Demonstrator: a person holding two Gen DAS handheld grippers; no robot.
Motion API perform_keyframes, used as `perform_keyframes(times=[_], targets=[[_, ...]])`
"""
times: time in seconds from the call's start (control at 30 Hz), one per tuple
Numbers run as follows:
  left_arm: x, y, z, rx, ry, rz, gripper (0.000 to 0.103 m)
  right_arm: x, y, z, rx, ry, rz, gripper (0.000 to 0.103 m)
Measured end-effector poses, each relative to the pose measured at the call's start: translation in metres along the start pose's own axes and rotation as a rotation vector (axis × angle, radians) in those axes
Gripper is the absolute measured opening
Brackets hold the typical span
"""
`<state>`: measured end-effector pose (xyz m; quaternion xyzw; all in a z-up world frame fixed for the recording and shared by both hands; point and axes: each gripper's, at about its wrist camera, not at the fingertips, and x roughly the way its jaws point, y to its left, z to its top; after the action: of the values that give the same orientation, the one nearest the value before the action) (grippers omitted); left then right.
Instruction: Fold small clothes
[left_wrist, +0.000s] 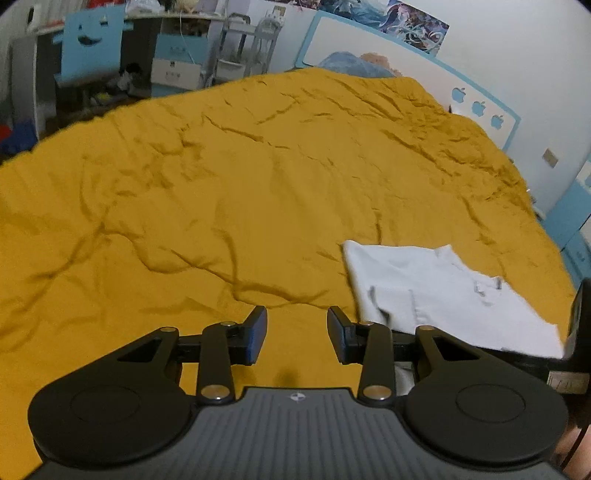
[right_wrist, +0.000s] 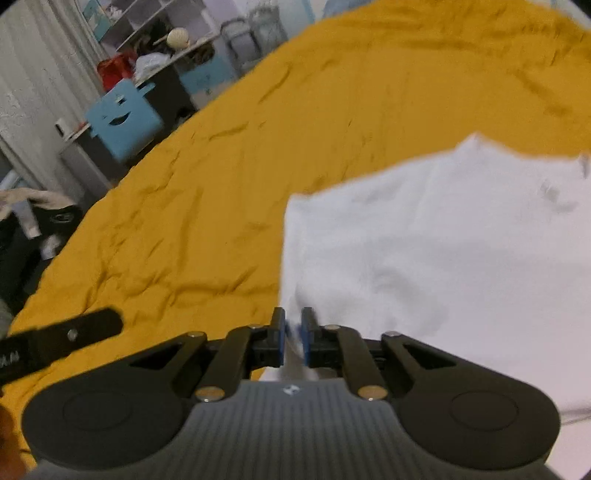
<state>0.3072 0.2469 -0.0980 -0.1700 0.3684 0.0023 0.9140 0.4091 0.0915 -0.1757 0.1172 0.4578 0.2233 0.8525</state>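
Right wrist view alone shows the right tool (right_wrist: 293, 338) pinching the white garment (right_wrist: 424, 251); left tool (left_wrist: 297, 334) gapes wide over the yellow bedspread (left_wrist: 240, 184).

A wrinkled mustard-yellow bedspread (left_wrist: 258, 177) is spread wide. At the far left, a blue smiling-face chair (left_wrist: 92, 40) and cluttered shelves (right_wrist: 162, 40) are seen; posters (left_wrist: 402, 18) are hung on the far white wall.

Both fisheye views looked forward from low over the bed (left_wrist: 221, 177), each along its own tongs. The left wrist view faced the headboard (left_wrist: 373, 40); the right wrist view sat nearer the white garment (right_wrist: 443, 240). Both shared the bed, that garment and the blue smiley box (right_wrist: 123, 120).
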Motion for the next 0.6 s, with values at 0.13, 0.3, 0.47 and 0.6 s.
perform_keyframes(times=[0.13, 0.3, 0.47, 0.6], targets=[[0.003, -0.006, -0.005, -0.02, 0.023, -0.058, 0.045, -0.021, -0.011, -0.002, -0.006, -0.016, 0.065, 0.025], [0.009, -0.026, -0.011, -0.014, 0.039, -0.119, 0.045, -0.103, -0.066, -0.001, -0.016, -0.107, 0.023, 0.024], [0.034, -0.05, -0.018, -0.02, 0.084, -0.173, 0.049, -0.182, -0.156, -0.027, -0.012, -0.19, -0.223, 0.028], [0.057, -0.068, -0.028, -0.007, 0.127, -0.18, 0.05, -0.227, -0.217, -0.059, -0.077, -0.187, -0.463, 0.035]])
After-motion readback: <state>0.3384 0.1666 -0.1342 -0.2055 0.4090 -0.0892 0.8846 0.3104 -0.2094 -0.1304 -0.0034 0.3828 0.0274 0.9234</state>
